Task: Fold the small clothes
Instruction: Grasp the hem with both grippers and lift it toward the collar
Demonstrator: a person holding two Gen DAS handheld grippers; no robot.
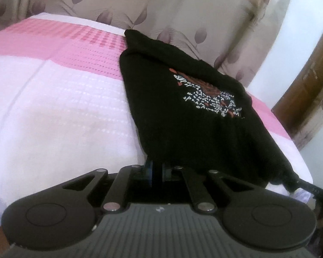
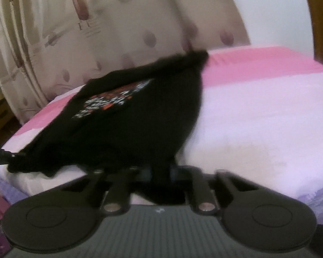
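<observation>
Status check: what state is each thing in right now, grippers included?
Black printed T-shirt: folded lengthwise, print up, near hem lifted off the bed.
Left gripper: shut on the T-shirt's near hem.
Right gripper: shut on the near hem; view blurred.
Pink and white bedspread: spread flat on the bed.
Leaf-print curtain: drawn shut.

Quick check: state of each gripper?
Left gripper: shut on the black shirt's near hem.
Right gripper: shut on the black shirt's hem too.
</observation>
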